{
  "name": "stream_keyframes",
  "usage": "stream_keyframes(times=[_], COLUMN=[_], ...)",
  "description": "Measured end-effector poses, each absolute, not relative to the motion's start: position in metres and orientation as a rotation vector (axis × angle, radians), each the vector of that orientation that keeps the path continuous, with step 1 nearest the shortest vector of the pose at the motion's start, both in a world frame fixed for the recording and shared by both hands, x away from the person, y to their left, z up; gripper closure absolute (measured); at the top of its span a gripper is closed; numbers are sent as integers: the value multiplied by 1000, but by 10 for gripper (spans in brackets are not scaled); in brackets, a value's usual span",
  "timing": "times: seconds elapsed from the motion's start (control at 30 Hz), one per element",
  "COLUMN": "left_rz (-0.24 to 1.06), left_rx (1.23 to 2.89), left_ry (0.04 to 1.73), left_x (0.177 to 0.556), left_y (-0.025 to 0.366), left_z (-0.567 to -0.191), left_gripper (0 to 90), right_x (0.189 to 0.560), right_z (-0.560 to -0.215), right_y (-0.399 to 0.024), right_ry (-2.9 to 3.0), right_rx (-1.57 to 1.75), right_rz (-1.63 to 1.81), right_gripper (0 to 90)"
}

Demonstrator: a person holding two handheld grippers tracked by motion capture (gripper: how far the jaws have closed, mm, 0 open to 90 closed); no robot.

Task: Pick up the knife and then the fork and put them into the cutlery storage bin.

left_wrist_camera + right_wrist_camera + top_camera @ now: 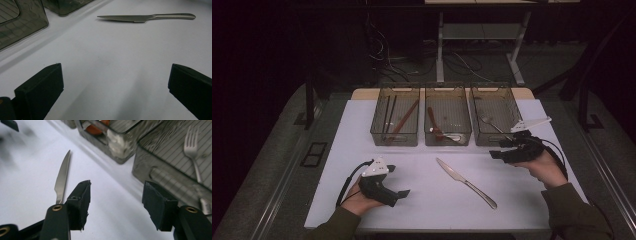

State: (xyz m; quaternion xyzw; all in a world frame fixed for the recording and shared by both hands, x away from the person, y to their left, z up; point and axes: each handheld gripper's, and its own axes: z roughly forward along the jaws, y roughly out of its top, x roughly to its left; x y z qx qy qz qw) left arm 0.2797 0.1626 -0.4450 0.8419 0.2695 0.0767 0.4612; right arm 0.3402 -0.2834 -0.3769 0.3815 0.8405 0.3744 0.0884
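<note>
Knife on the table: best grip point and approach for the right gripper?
Grip the knife by its handle, the rounder end nearest the person, coming from above with the jaws across its width. It lies flat and diagonal, with the thin serrated blade pointing at the bins. The right gripper is open and empty, probably closest.
</note>
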Motion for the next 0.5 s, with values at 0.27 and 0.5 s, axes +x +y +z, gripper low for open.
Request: stream_keyframes(times=[0.27,0.5], left_rz=[190,187], left_rx=[2072,2075], left_ry=[658,651], left_x=[279,278], left_y=[162,162], left_z=[-445,-444], left_gripper=[0,0], right_x=[331,326], right_z=[-385,-391], right_y=[-276,-265], right_ry=[2568,2640], right_rx=[1138,1115], right_rz=[1064,1000], right_gripper=[416,421])
